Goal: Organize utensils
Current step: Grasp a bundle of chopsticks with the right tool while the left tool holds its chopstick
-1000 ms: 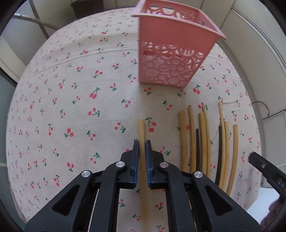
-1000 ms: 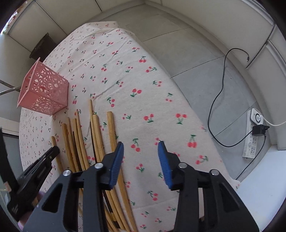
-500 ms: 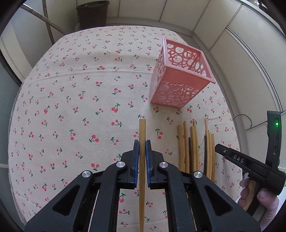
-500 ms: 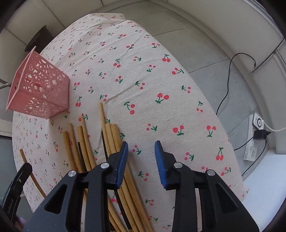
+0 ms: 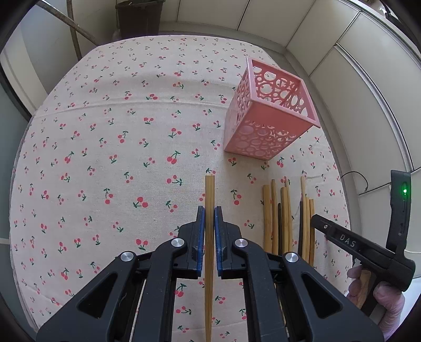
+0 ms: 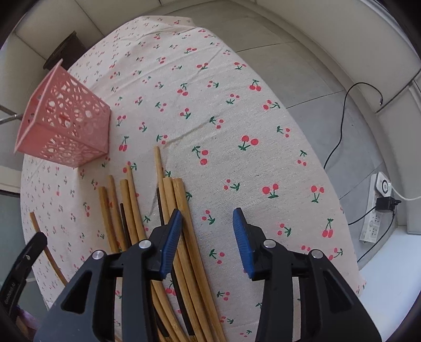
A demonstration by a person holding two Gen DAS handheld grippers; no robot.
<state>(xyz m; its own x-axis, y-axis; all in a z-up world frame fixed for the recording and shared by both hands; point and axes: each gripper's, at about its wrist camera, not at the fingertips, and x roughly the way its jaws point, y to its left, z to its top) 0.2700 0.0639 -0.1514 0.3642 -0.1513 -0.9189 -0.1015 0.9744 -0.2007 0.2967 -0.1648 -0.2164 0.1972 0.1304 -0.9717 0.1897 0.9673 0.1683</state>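
My left gripper [image 5: 209,219] is shut on one wooden chopstick [image 5: 209,194] and holds it above the cherry-print tablecloth, pointing toward the pink perforated basket [image 5: 271,115]. The held chopstick also shows at the left of the right wrist view [image 6: 39,231]. Several wooden and dark chopsticks [image 5: 284,218] lie side by side on the cloth to the right. My right gripper [image 6: 206,227] is open and empty just above the right edge of that row of chopsticks [image 6: 168,205]. The basket [image 6: 65,126] stands upright beyond them.
The round table [image 5: 105,131] is covered by the cloth; its edge drops off close on the right [image 6: 342,210]. A power strip with cables [image 6: 376,210] lies on the floor. A dark bin [image 5: 138,15] stands behind the table.
My left gripper lifted the chopstick off the cloth and rose, so the basket looks farther away. My right gripper moved over the row of chopsticks, narrowed briefly, and stands wide open now.
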